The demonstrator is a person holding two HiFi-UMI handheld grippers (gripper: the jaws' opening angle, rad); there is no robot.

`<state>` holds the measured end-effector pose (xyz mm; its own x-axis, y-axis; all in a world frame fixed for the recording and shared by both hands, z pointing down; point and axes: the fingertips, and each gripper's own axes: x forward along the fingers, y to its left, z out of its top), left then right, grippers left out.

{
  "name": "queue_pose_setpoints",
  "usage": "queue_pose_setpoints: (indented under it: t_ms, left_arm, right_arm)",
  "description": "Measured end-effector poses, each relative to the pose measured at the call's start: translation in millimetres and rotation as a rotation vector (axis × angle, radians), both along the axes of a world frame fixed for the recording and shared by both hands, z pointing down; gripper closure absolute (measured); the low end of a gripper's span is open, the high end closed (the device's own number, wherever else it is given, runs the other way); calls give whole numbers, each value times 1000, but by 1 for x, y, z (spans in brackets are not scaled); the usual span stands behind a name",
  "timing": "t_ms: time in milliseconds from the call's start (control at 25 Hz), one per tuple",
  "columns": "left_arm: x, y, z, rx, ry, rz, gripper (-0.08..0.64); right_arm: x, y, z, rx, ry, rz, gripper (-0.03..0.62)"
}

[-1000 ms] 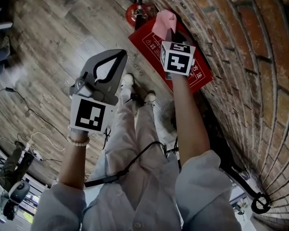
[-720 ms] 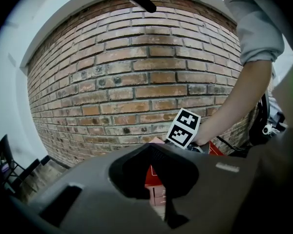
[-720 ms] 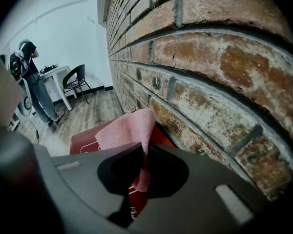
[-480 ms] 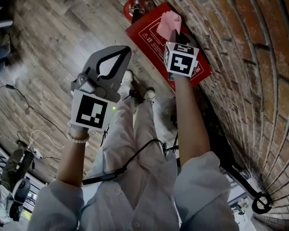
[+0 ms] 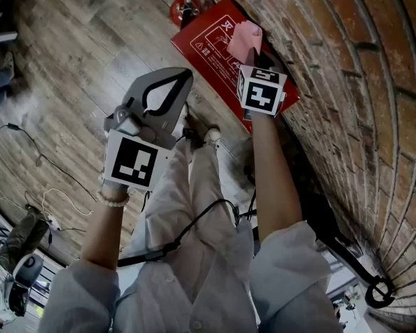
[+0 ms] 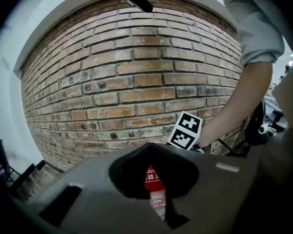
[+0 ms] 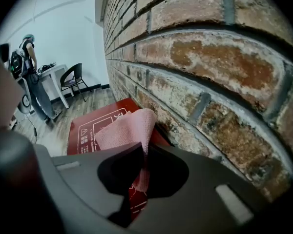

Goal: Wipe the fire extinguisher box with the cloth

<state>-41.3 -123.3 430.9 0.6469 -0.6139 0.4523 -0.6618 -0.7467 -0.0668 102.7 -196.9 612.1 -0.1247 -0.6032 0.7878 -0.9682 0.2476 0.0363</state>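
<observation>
Pink cloth (image 5: 244, 35), clamped in right gripper (image 5: 252, 53) fingers above the red fire extinguisher box (image 5: 204, 44), upper centre by the brick wall (image 5: 347, 61); left gripper (image 5: 180, 82) fingers closed, empty; probably best pressed flat, overlapping strokes.

Looking steeply down from my head camera, past both arms, I see the wooden floor (image 5: 76, 61) at 9 o'clock and the brick wall (image 5: 347, 82) from 12 to 5. The left gripper view faces that wall from well back. The right gripper view hugs it, looking along it. All three views share the red fire extinguisher box (image 5: 208, 47).
</observation>
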Motion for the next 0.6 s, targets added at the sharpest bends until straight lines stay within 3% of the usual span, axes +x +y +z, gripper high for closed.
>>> queue_pose_setpoints:
  t_ms: [600]
  left_arm:
    - [34,29,-2,3,2,42,565]
  right_arm:
    - [50,42,-1,-10,28,43,571]
